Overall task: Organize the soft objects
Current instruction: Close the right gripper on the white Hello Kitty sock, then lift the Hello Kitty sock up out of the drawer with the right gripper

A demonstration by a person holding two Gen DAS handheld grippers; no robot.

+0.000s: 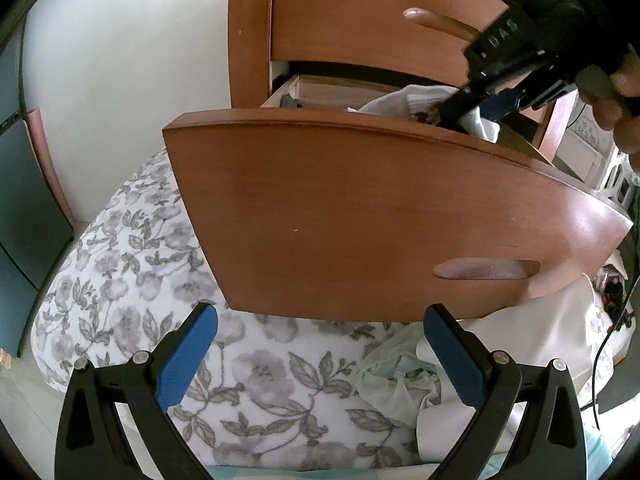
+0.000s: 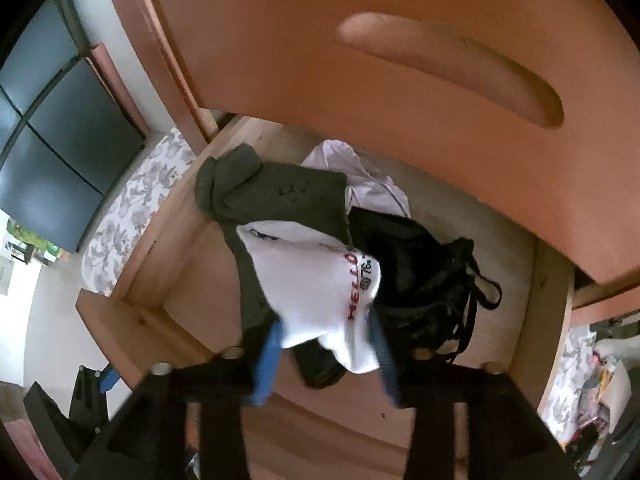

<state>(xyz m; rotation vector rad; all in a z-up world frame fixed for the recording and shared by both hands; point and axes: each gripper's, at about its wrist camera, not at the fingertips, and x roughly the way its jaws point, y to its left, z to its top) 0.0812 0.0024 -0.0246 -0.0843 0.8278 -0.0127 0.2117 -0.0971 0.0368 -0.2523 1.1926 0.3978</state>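
My right gripper (image 2: pixel 326 330) is over the open wooden drawer (image 2: pixel 156 280), its blue fingers (image 2: pixel 268 364) on either side of a white sock with red lettering (image 2: pixel 320 280); they look closed on it. The sock hangs above a dark green garment (image 2: pixel 272 196), a black strappy garment (image 2: pixel 424 284) and a pale cloth (image 2: pixel 360 176) lying in the drawer. In the left wrist view the right gripper (image 1: pixel 472 108) reaches into the drawer from the upper right with the white sock (image 1: pixel 484 126). My left gripper (image 1: pixel 320 354) is open and empty in front of the drawer front (image 1: pixel 360 220), above the bed.
A floral bedspread (image 1: pixel 160 280) lies under the left gripper, with pale green and white clothes (image 1: pixel 400 376) heaped at its right. A closed upper drawer (image 1: pixel 360 20) sits above the open one. A white wall (image 1: pixel 120 60) is at left, dark cabinet panels (image 2: pixel 60 120) beyond.
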